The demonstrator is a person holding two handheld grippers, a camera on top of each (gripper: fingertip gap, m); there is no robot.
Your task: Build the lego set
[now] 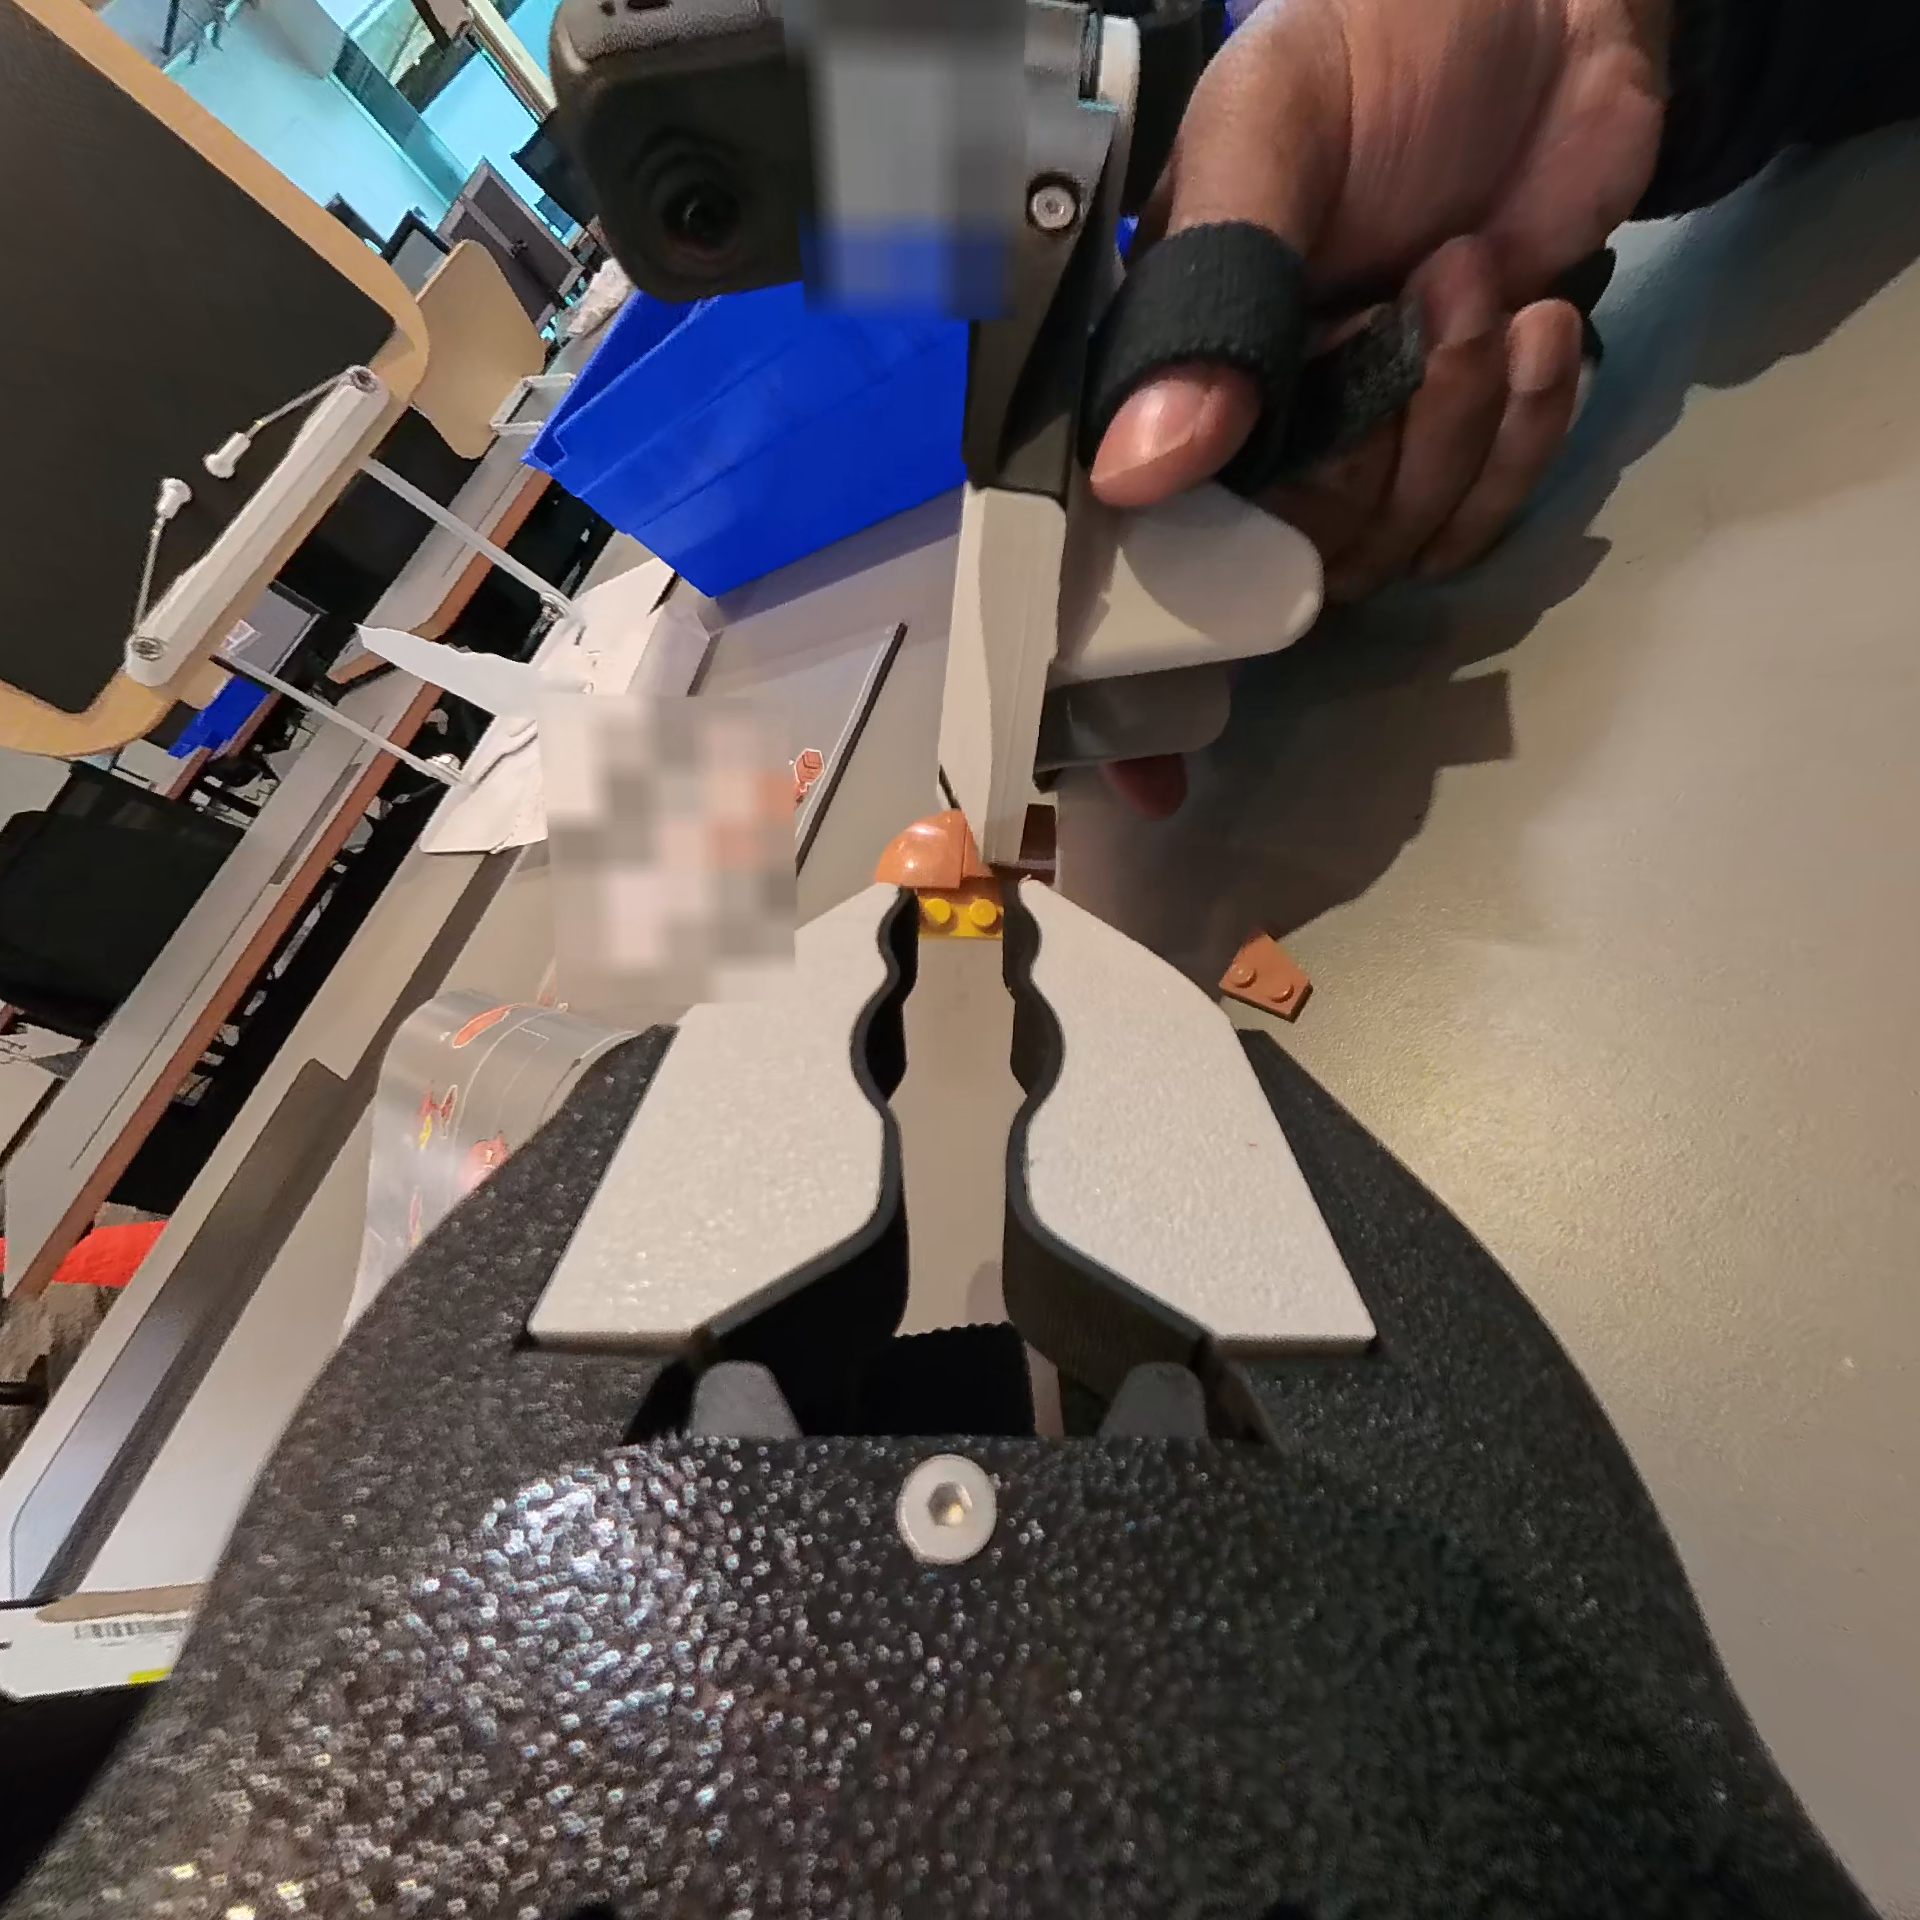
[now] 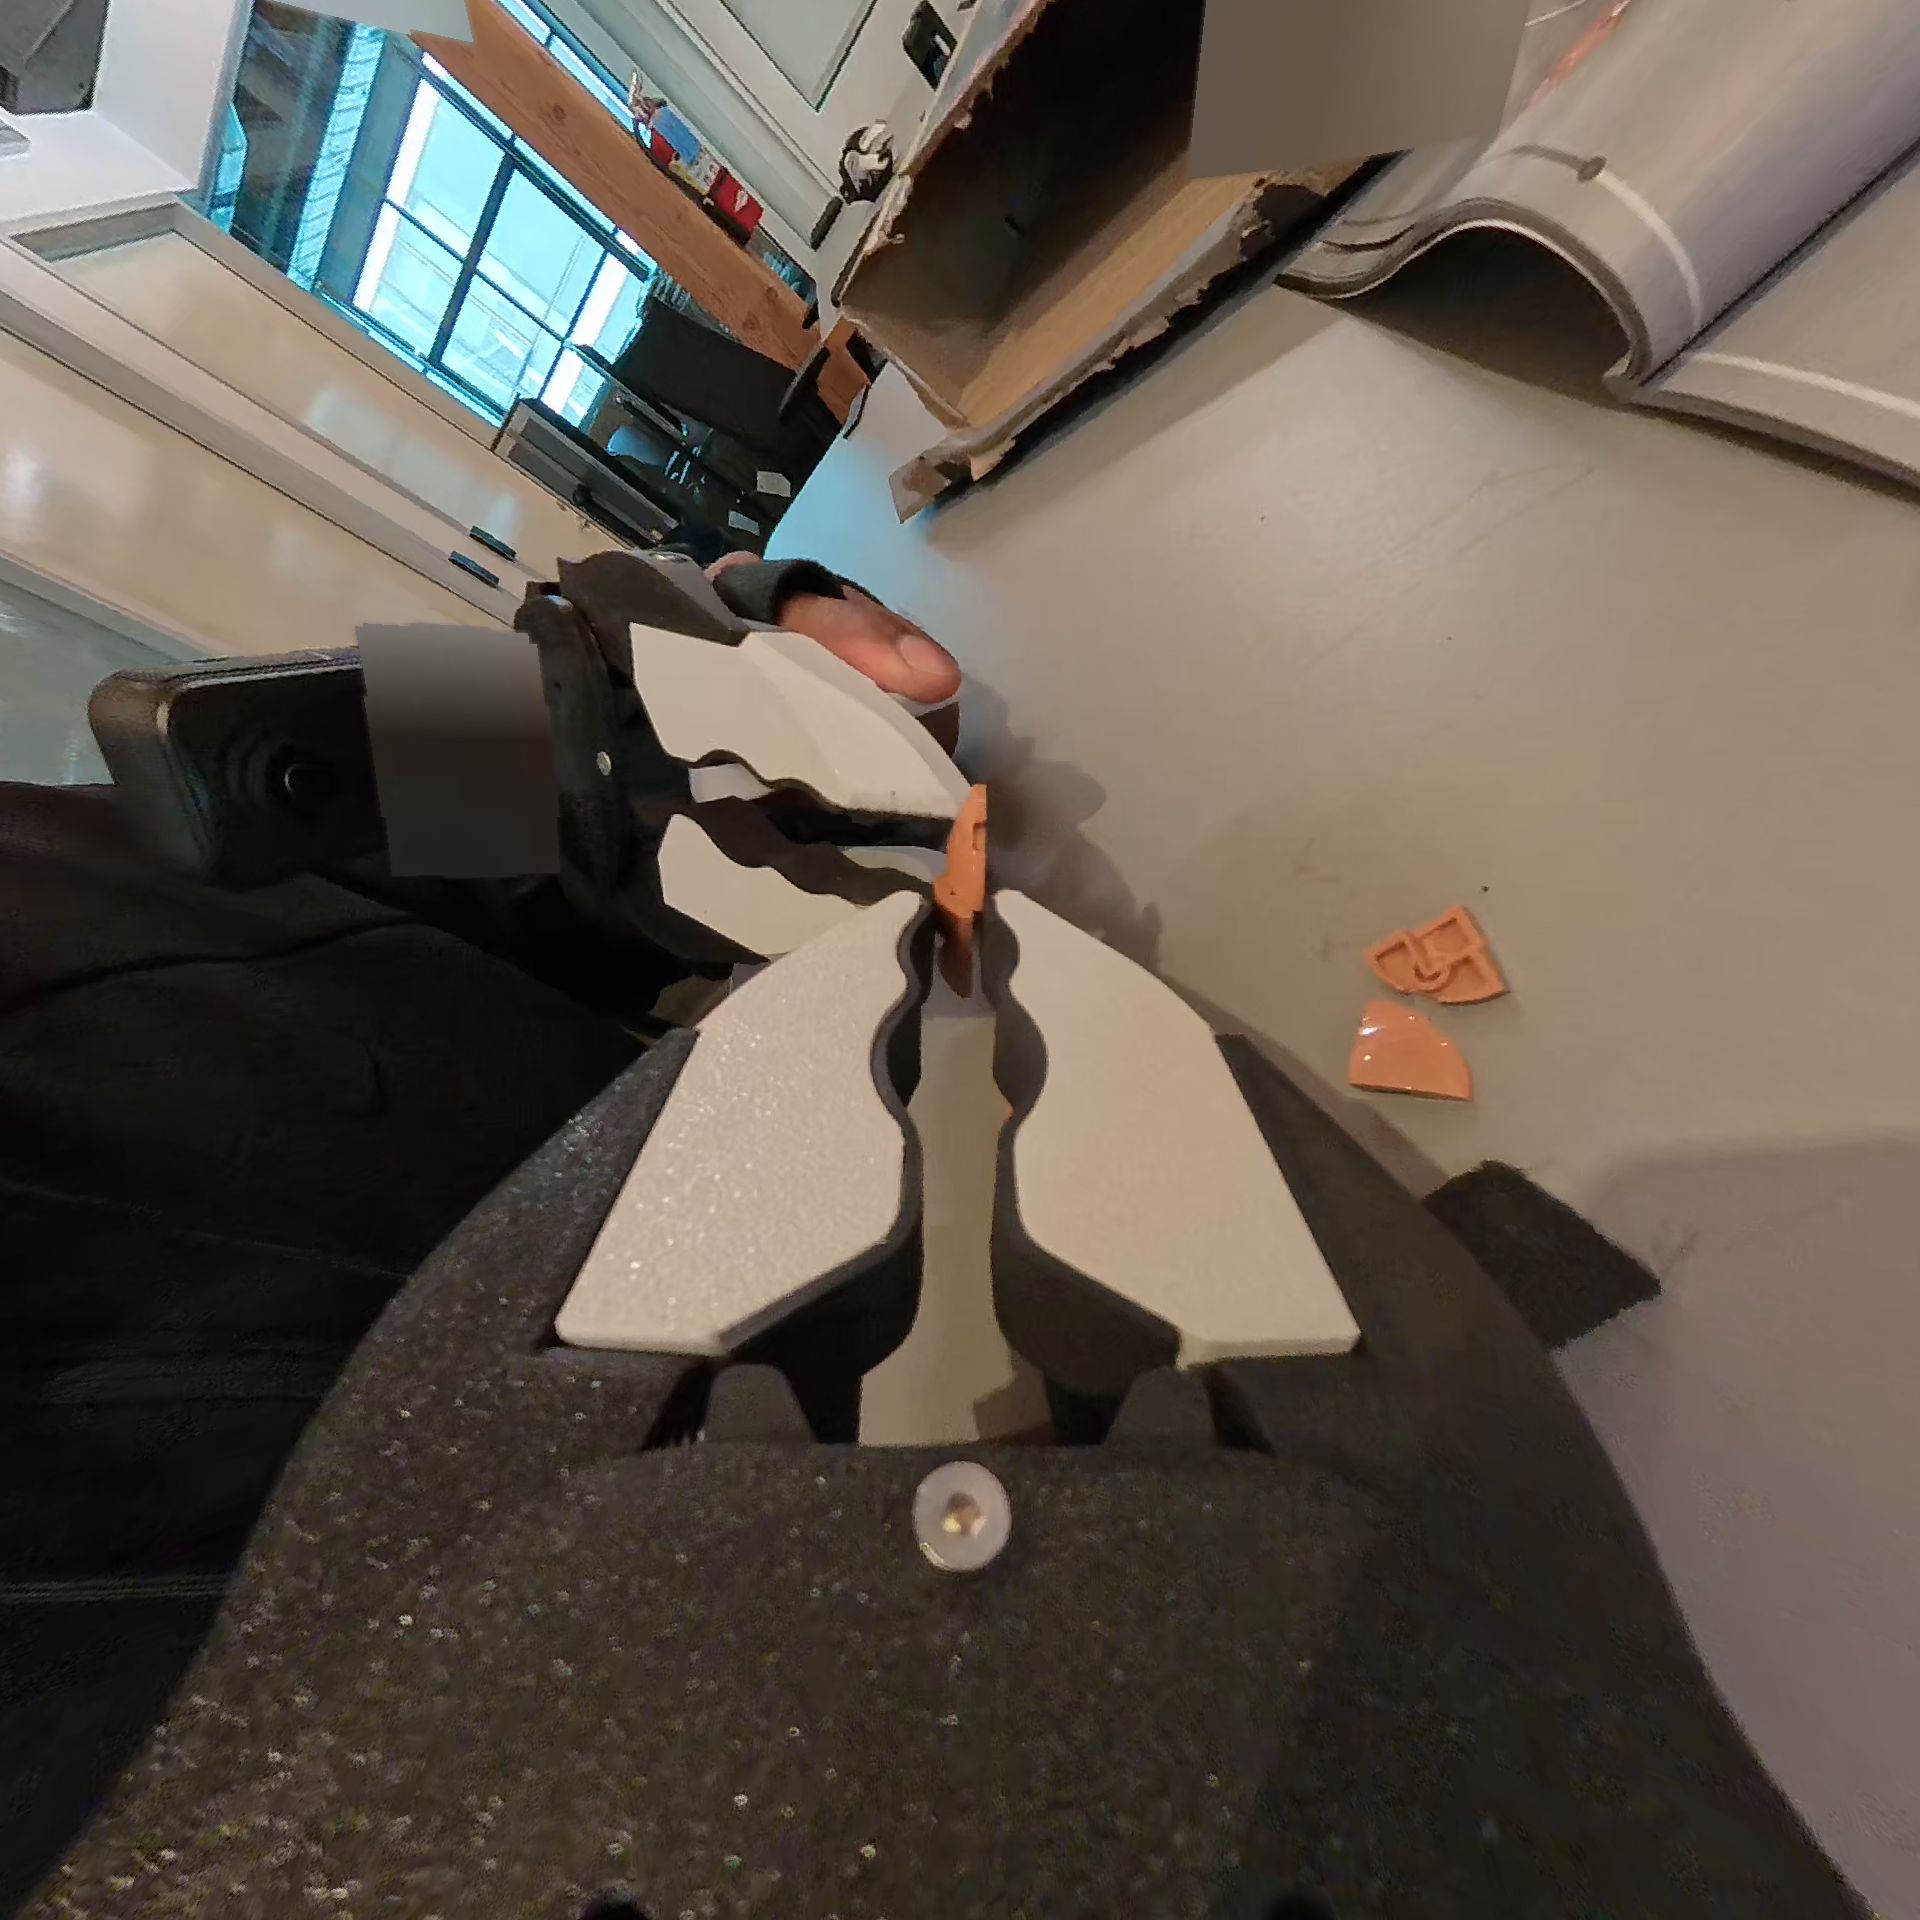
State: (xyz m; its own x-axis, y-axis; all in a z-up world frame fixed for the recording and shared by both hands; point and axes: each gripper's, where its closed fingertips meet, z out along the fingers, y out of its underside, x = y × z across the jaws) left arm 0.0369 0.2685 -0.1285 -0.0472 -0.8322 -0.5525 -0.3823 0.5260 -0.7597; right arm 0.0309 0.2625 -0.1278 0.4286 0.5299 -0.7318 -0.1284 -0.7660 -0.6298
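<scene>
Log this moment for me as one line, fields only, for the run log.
left gripper: shut on yellow studded piece | right gripper: shut on orange-brown brick piece | both meet at one small assembly | loose: two orange curved pieces on table

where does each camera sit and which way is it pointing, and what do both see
Left wrist view: sits on the left gripper, looking along its fingers over the grey table at the small yellow-and-orange studded brick assembly it clamps; the right hand and right gripper come down from above.
Right wrist view: sits on the right gripper, looking across the table; it pinches a thin orange piece, with the left gripper at left.
Shared: the brick assembly, both grippers, the table.
</scene>
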